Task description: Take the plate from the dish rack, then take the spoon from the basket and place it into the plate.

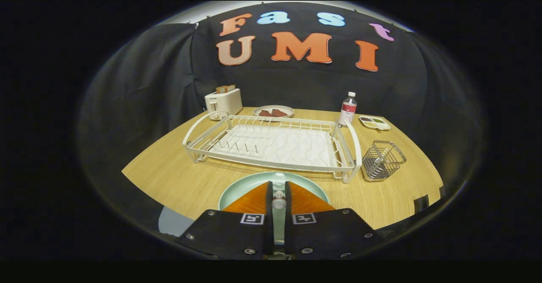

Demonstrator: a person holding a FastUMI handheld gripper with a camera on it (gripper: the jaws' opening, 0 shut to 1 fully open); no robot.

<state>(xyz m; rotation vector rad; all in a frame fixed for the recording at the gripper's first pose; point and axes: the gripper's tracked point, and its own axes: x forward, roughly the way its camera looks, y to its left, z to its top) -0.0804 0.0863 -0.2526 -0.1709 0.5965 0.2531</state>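
Note:
A pale green plate (247, 186) lies flat on the wooden table (169, 173), just in front of the white dish rack (353, 147), whose slots stand empty. My gripper (277, 186) hovers over the plate with its orange fingers (252, 200) drawn close together. A small silvery piece, apparently the spoon's handle (278, 200), is pinched in the narrow gap between them; the spoon's bowl is hidden. The wire basket (383, 160) stands to the right of the rack, beyond my right finger, and looks empty.
Behind the rack stand a white toaster (223, 101) with bread in it, a plate of reddish food (274, 112), a plastic bottle (348, 108) and a small divided tray (374, 122). The table's near edge runs just under my fingers.

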